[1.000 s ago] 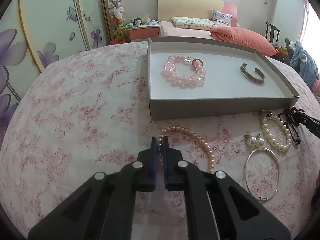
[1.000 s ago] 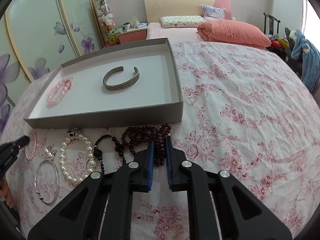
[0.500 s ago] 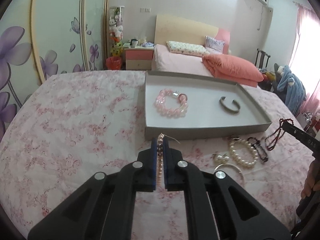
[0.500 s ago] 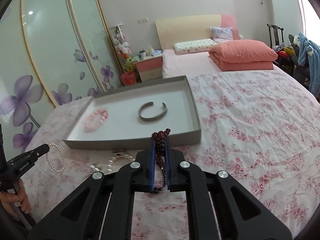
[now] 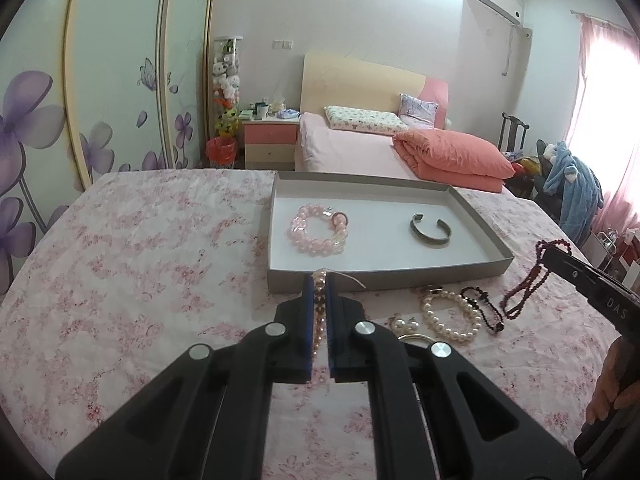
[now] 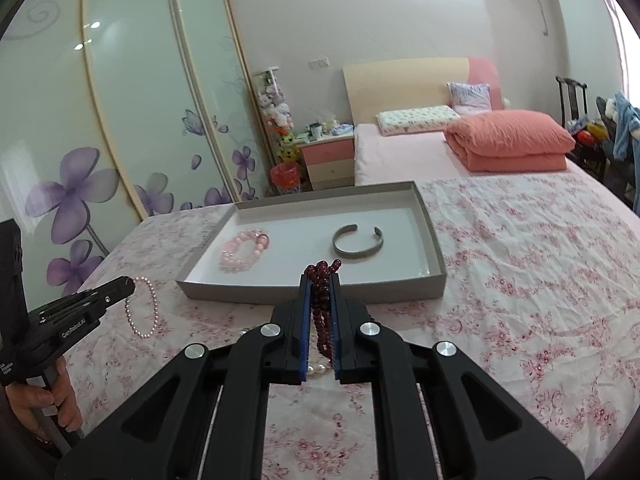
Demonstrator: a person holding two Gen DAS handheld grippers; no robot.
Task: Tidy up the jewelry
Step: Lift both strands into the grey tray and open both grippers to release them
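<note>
Left wrist view: the left gripper (image 5: 319, 280) is seen with its blue-padded fingers (image 5: 307, 300) pinched on a strand of small pinkish pearl beads (image 5: 319, 312), which is lifted off the bed covered in a pink floral sheet (image 5: 140, 280). Just beyond the fingertips, a shallow grey rectangular cardboard tray (image 5: 392, 278) is set on the sheet; a chunky pink bead bracelet (image 5: 318, 235) is laid in its left half and an open grey metal cuff bangle (image 5: 430, 231) in its right half, the two well apart. In front of the tray, a white pearl bracelet (image 5: 450, 316), a pair of white pearl earrings (image 5: 404, 324), a thin dark bead string (image 5: 486, 310) and part of a silver hoop bangle (image 5: 414, 337) are left lying on the sheet. At the right edge, the right gripper (image 5: 560, 258) is seen with a dark red bead necklace (image 5: 528, 286) hanging from it above the sheet. In the right wrist view, the right gripper (image 6: 320, 280) is shown with its fingers (image 6: 306, 300) clamped on those dark red beads (image 6: 322, 300), held up just before the tray's near wall (image 6: 312, 292). At the left, the left gripper (image 6: 128, 286) is held by a hand (image 6: 44, 404), the pearl strand (image 6: 142, 312) dangling in a loop from its tip.
</note>
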